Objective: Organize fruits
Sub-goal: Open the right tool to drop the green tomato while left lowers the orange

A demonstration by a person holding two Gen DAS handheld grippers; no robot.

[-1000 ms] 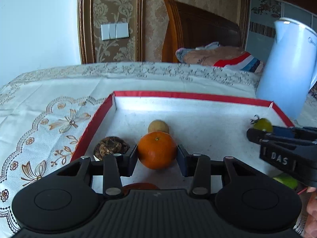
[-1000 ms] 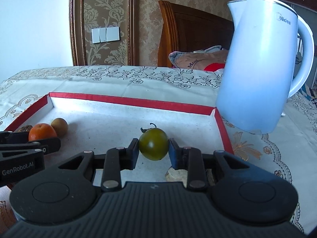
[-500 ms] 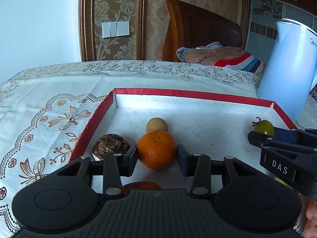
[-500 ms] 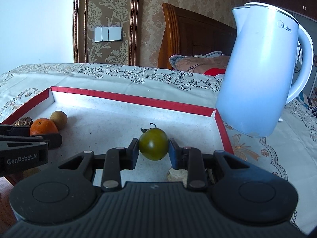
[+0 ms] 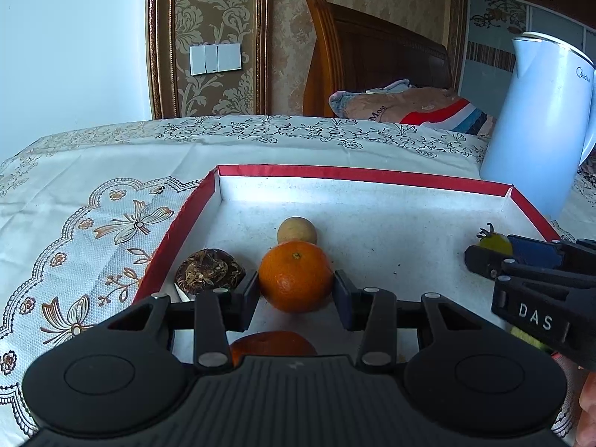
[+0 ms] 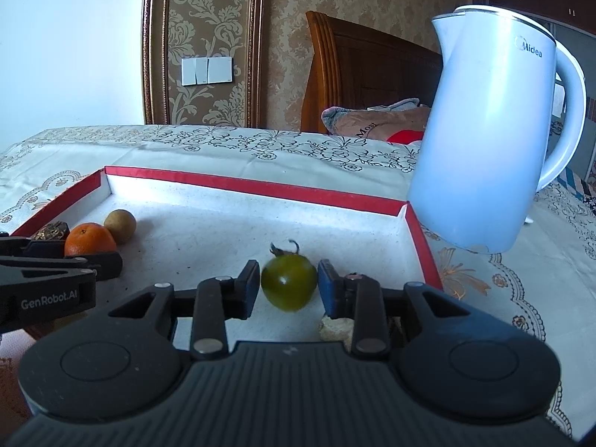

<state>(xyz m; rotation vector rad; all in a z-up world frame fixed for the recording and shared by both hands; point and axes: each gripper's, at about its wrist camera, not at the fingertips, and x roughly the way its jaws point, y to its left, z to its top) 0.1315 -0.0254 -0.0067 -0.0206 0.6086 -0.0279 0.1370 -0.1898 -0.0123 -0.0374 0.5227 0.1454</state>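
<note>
My left gripper (image 5: 296,294) is shut on an orange (image 5: 295,276) and holds it over the left part of a red-rimmed white tray (image 5: 357,175). My right gripper (image 6: 288,288) is shut on a green tomato (image 6: 288,286) over the tray's right part (image 6: 260,186). In the tray lie a small tan round fruit (image 5: 297,230) just behind the orange and a dark brown dried fruit (image 5: 209,270) to its left. A second orange fruit (image 5: 272,342) shows partly under my left gripper. The right gripper also shows in the left wrist view (image 5: 495,251), the left gripper in the right wrist view (image 6: 93,257).
A pale blue kettle (image 6: 491,141) stands just beyond the tray's right rim. The table carries a white embroidered cloth (image 5: 93,193). A wooden chair (image 5: 372,63) with folded cloth stands behind the table. A pale lump (image 6: 335,329) lies under my right gripper.
Both grippers keep their fruits and have drawn back and up slightly. More of the tray and table shows ahead of them.
</note>
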